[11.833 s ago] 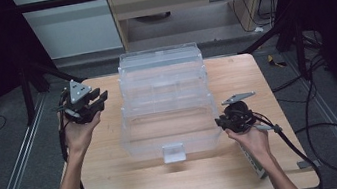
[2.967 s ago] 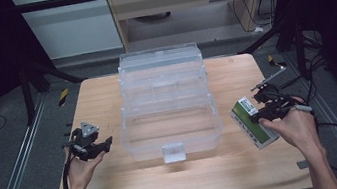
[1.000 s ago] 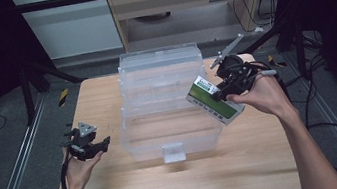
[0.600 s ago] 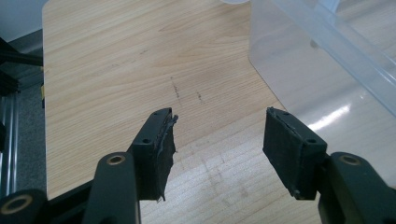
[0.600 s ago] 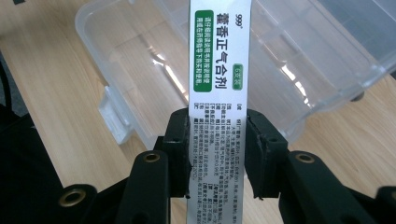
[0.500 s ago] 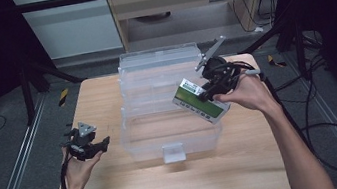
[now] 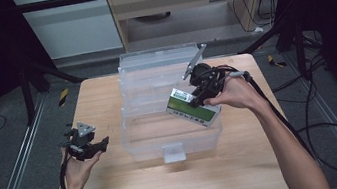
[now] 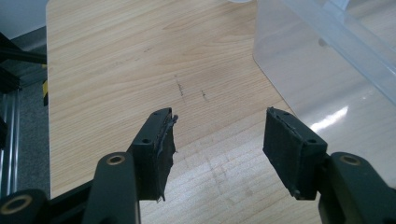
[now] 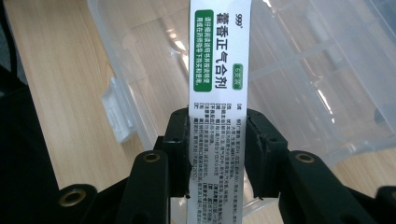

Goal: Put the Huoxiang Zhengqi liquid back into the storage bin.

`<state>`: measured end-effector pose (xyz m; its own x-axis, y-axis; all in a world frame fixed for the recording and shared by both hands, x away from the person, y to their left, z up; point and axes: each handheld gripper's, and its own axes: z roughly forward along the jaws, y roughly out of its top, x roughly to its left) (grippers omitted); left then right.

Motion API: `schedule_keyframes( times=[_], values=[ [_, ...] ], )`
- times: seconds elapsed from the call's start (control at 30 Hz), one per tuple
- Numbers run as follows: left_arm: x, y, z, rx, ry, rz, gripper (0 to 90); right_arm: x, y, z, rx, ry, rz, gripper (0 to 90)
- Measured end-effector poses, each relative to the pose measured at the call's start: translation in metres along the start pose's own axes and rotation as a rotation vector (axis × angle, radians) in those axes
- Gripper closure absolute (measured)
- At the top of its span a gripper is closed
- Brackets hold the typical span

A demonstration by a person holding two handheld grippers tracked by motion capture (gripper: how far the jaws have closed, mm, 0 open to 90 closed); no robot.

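Note:
A clear plastic storage box (image 7: 137, 134) stands open mid-table, its lid (image 7: 158, 58) tipped back. My right gripper (image 7: 196, 99) is shut on a flat white and green medicine box (image 7: 193, 107), held tilted above the container's right half. In the right gripper view the medicine box (image 9: 219, 70) stands edge-on between the black pads (image 9: 180, 149), over the clear storage box (image 9: 299, 74). My left gripper (image 7: 94, 147) rests low at the table's left, apart from the container. Its own view shows my left gripper (image 8: 217, 140) open over bare wood, the clear storage box (image 8: 327, 70) at the upper right.
The wooden table (image 7: 119, 182) has bare room in front of and left of the container. A latch tab (image 7: 173, 152) sticks out at the container's front. Cables (image 7: 328, 131) trail off the right side. Metal rails (image 7: 16, 173) run along the floor at both sides.
My right gripper has picked the medicine box up from the table's right side and carried it leftward over the container. The left gripper came down to the left front and has stayed still.

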<state>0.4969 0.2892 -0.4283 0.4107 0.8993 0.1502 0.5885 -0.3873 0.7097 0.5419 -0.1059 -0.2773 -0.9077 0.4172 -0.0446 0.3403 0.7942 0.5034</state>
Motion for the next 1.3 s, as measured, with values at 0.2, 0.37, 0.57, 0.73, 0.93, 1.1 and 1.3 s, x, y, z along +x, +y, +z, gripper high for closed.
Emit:
schedule_keyframes(
  times=[0.2, 0.37, 0.57, 0.73, 0.93, 1.1, 1.3],
  values=[
    [0.001, 0.000, -0.001, -0.002, -0.001, -0.001, 42.3, 0.000, 0.004, 0.006, 0.028, 0.059, -0.057, 64.7],
    [0.001, 0.000, -0.001, -0.004, -0.002, -0.001, 42.3, -0.001, 0.003, 0.012, 0.054, 0.076, -0.102, 64.7],
    [0.001, 0.000, -0.001, -0.002, -0.001, -0.001, 42.3, -0.002, 0.002, 0.018, 0.076, 0.092, -0.153, 64.7],
    [0.001, 0.000, -0.001, -0.002, 0.000, -0.002, 42.3, 0.000, 0.000, 0.023, 0.093, 0.098, -0.203, 64.7],
    [0.001, 0.000, -0.001, -0.001, 0.000, 0.000, 42.2, -0.001, -0.002, 0.028, 0.118, 0.111, -0.231, 64.8],
    [0.001, 0.000, -0.001, -0.001, 0.000, -0.002, 42.2, -0.002, -0.003, 0.032, 0.140, 0.121, -0.239, 64.8],
    [0.001, 0.000, 0.000, 0.002, 0.001, 0.000, 42.2, -0.002, -0.003, 0.040, 0.178, 0.133, -0.272, 64.8]
  ],
)
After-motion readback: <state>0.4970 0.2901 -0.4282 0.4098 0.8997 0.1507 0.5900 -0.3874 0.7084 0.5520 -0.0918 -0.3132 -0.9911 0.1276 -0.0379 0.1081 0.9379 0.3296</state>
